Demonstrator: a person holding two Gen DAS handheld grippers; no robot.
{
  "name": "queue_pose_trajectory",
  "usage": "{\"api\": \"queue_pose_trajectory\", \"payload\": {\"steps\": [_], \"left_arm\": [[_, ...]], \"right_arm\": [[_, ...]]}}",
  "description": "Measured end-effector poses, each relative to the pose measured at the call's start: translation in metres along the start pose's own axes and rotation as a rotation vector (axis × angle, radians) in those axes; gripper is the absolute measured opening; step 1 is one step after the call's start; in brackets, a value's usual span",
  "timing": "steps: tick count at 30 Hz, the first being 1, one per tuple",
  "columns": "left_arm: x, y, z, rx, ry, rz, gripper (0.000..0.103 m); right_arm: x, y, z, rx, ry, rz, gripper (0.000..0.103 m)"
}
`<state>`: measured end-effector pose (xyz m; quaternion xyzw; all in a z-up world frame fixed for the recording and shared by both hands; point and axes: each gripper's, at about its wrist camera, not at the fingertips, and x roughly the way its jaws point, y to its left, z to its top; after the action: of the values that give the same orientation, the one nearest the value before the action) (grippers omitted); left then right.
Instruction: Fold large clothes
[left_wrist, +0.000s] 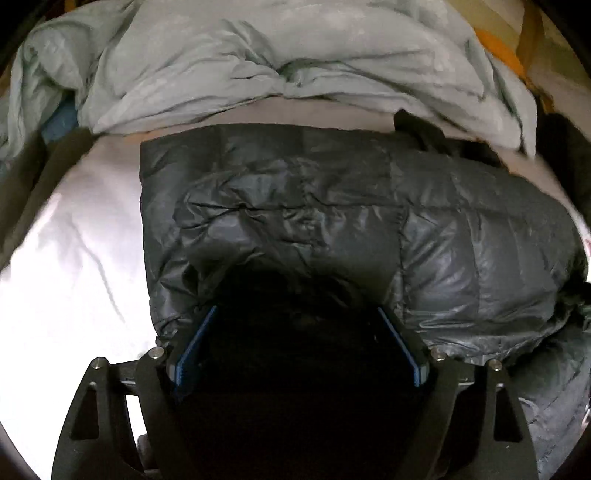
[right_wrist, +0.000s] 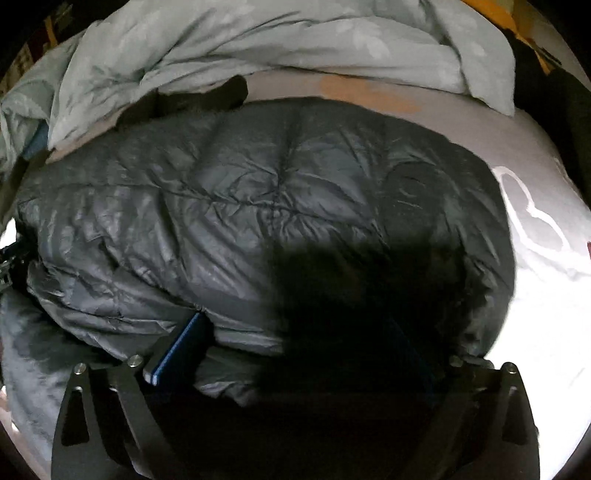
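Note:
A large dark grey puffer jacket (left_wrist: 332, 206) lies folded over on a white bed sheet (left_wrist: 74, 258); it also fills the right wrist view (right_wrist: 240, 206). My left gripper (left_wrist: 295, 317) is wide open, its blue-padded fingers (left_wrist: 195, 339) pushed under the jacket's near fold, with dark fabric between them. My right gripper (right_wrist: 295, 332) is wide open too; its left blue finger (right_wrist: 177, 347) shows at the jacket's near edge, and the right finger is lost in shadow. The fingertips of both are hidden by fabric.
A crumpled pale grey-green duvet (left_wrist: 277, 62) is heaped along the far side of the bed, and also shows in the right wrist view (right_wrist: 295, 40). A black item (right_wrist: 192, 99) lies between jacket and duvet. White sheet (right_wrist: 546, 295) lies to the right of the jacket.

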<state>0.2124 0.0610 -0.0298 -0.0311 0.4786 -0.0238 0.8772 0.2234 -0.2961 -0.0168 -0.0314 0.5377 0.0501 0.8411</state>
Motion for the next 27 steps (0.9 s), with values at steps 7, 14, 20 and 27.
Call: {"api": "queue_pose_trajectory", "payload": {"steps": [7,14,20,27], "left_arm": [[-0.009,-0.006,0.004,0.026,-0.053,0.022,0.081],[0.005,-0.001,0.042,0.016,0.046,0.054,0.082],[0.029,-0.004,0.06,0.042,0.108,0.088,0.085],[0.011,-0.005,0.074,0.043,-0.024,0.102,0.077]], "right_arm": [[-0.007,-0.001,0.013,0.018,-0.062,0.004,0.101],[-0.001,-0.011,0.046,0.085,0.048,0.02,0.101],[0.013,-0.013,0.07,0.098,0.006,0.005,0.101],[-0.007,-0.023,0.07,0.151,-0.093,0.064,0.101]]}}
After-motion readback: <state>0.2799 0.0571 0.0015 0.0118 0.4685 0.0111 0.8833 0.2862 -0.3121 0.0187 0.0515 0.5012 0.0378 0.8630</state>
